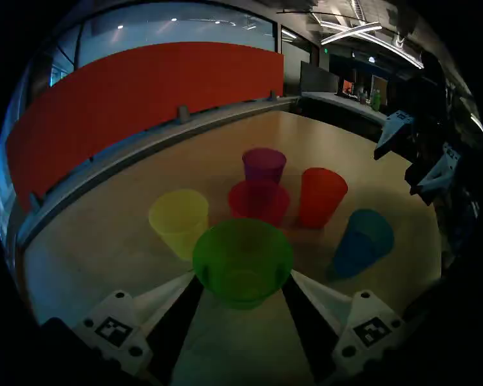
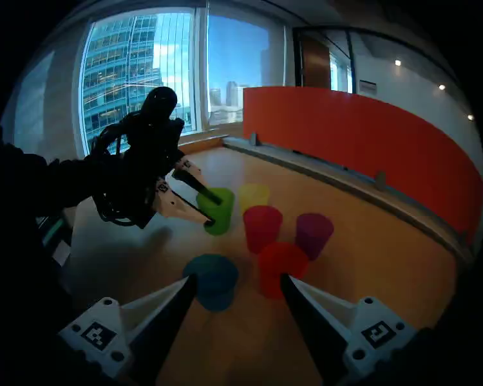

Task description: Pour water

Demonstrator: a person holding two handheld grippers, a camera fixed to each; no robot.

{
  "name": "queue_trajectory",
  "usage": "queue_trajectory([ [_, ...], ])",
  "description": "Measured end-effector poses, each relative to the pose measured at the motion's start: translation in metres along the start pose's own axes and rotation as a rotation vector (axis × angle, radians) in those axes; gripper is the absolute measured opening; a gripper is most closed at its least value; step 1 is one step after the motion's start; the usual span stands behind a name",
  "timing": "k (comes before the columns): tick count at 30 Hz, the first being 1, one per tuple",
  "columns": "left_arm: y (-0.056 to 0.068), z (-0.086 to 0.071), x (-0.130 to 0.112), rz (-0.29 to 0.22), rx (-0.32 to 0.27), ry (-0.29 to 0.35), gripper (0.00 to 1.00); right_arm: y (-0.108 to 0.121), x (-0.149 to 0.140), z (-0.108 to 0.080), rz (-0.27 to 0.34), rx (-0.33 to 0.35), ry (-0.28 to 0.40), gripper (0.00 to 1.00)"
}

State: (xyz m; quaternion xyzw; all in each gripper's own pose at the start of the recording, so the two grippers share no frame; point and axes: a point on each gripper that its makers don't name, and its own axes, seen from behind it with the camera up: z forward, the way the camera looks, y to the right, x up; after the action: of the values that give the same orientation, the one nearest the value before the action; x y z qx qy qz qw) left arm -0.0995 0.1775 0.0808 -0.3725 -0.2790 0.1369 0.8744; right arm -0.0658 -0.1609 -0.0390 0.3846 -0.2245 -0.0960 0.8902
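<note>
I am pinching the upright green cup [image 1: 243, 260] in my left gripper [image 1: 243, 275], the pink-red cup [image 1: 259, 201] standing straight ahead of it, and holding my right gripper [image 2: 238, 277] spread.

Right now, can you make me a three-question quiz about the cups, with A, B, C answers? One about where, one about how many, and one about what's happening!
1. In the left gripper view, where is the purple cup?
A. farthest back, behind the red cup
B. on the floor
C. between the fingers

2. How many cups are on the table?
A. three
B. six
C. nine

3. What is happening to the green cup?
A. it lies on its side
B. it is stacked in another cup
C. it is upright, gripped by the left gripper

Answers:
1 A, it stands beyond the red one.
2 B, six colours count out in both views.
3 C, a finger presses each side.
</note>
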Motion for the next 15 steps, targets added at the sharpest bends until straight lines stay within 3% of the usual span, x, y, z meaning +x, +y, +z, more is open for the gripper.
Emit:
queue_trajectory([
  [15, -0.004, -0.033, 0.040, 0.015, 0.031, 0.119, 0.82, -0.012, -0.017, 0.008, -0.020, 0.013, -0.028, 0.99],
])
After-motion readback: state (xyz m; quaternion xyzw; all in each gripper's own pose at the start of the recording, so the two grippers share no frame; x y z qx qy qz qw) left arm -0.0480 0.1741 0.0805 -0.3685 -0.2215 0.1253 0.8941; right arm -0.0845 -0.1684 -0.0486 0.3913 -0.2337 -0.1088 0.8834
